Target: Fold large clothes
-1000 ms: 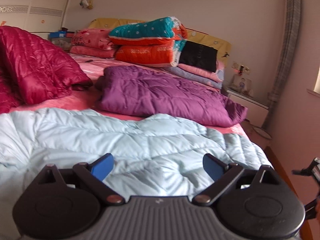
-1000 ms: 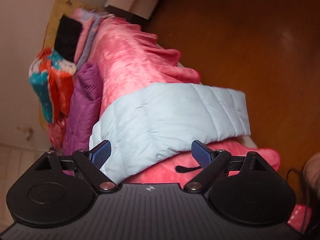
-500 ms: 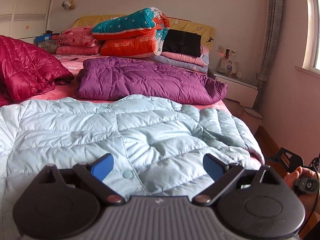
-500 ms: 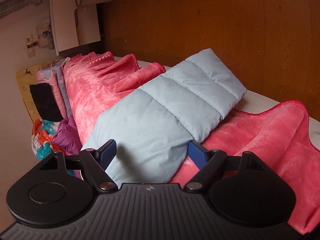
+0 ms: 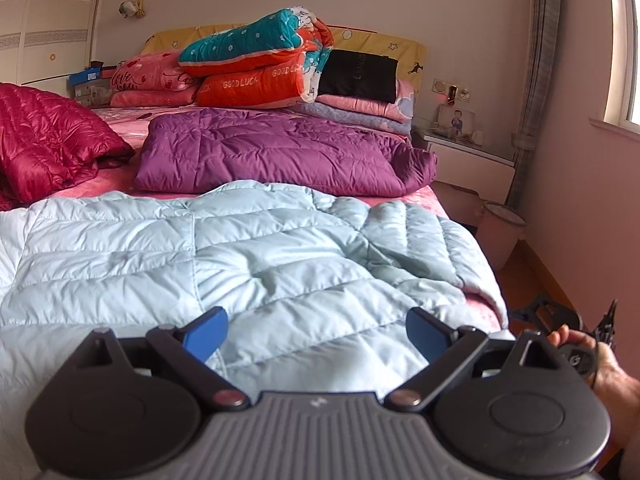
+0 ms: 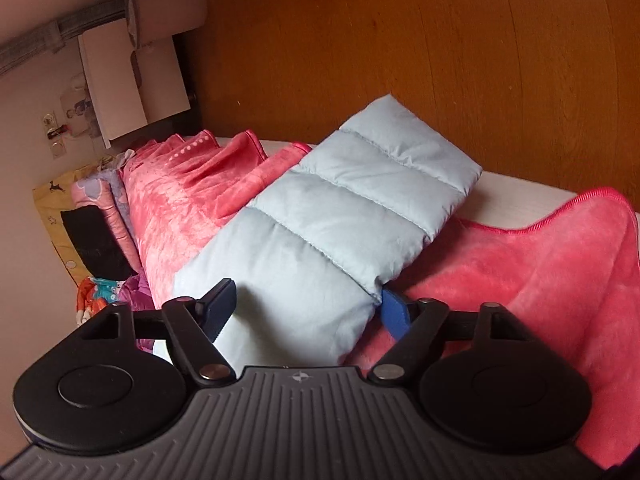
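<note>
Pink plush bedspread [image 6: 540, 272] under quilted puffy jacket [image 5: 248, 256]

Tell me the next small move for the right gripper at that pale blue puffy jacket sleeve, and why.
Probably finish closing the right gripper on the pale blue quilted sleeve. Its jaws are closing with the sleeve between them, and the sleeve hangs over the pink fleece blanket's edge, so it needs gripping before folding inward.

Pale blue quilted jacket [image 5: 240, 256]
</note>
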A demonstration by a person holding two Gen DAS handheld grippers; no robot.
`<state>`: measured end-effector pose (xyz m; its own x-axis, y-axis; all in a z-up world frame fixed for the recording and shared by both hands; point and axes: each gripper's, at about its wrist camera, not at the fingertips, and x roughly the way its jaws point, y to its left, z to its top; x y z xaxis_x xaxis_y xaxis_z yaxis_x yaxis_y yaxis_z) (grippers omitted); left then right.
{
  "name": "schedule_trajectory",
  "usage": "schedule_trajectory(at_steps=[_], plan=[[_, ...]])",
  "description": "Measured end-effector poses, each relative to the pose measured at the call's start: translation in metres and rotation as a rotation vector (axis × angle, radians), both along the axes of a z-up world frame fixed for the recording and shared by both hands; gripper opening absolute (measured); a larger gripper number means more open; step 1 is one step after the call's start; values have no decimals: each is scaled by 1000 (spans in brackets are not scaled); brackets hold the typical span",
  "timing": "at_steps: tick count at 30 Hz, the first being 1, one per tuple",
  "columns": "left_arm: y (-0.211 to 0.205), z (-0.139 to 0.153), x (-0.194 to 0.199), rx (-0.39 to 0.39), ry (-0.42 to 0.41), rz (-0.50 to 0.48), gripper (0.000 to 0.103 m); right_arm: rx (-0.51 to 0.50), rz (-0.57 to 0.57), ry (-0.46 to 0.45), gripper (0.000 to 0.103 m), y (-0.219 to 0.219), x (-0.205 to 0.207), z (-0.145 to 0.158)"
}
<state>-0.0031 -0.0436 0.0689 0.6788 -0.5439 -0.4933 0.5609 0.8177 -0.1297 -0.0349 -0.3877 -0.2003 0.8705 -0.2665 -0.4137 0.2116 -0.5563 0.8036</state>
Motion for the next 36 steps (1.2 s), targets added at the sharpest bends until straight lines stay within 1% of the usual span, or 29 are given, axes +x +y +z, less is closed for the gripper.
schedule_trajectory(at_steps=[1,2,3,4,5,7,8,10,13,16,17,20,22,24,25,26,28,30,32,34,36], plan=[[-1,1,-1,-2,-1,-1,96,12,-5,-8,68,-1,1,-4],[-1,1,-1,-4,-2,0,96,24,-12,-11,65,-1,0,-7],[-2,2,-1,-6,-4,1,96,26,-20,-10,60,-1,-1,-9],[-2,2,-1,-8,-4,2,96,20,-25,-3,52,-1,-2,-7],[-1,2,1,-10,-3,5,96,12,-26,3,48,-1,-3,-5],[1,3,5,-19,2,17,96,4,-32,1,37,-3,-5,1],[3,3,7,-25,4,22,96,-13,-34,5,34,-3,-7,5],[7,6,11,-43,0,38,96,-63,-32,32,20,-8,-10,18],[16,10,20,-67,-6,71,96,-172,-23,87,17,-19,-15,45],[30,12,32,-97,4,125,96,-372,21,180,17,-31,-13,90],[35,13,36,-109,7,145,96,-459,42,214,17,-33,-9,110],[51,16,46,-132,4,209,96,-685,117,279,17,-32,8,160],[62,19,54,-155,1,249,96,-827,187,290,16,-24,24,193],[74,21,60,-179,2,290,96,-1007,274,300,16,-10,47,230],[80,22,63,-188,2,312,96,-1082,308,304,16,-1,57,245],[85,22,66,-195,4,334,96,-1178,353,306,16,11,70,262],[98,23,72,-217,7,385,96,-1326,435,302,16,37,96,287],[112,24,76,-245,12,442,96,-1468,523,300,16,67,121,307],[125,26,81,-276,18,494,96,-1620,619,312,16,102,145,318],[139,28,84,-302,14,546,96,-1793,732,338,16,146,169,320],[152,29,88,-325,12,590,96,-1927,851,343,16,189,184,313]])
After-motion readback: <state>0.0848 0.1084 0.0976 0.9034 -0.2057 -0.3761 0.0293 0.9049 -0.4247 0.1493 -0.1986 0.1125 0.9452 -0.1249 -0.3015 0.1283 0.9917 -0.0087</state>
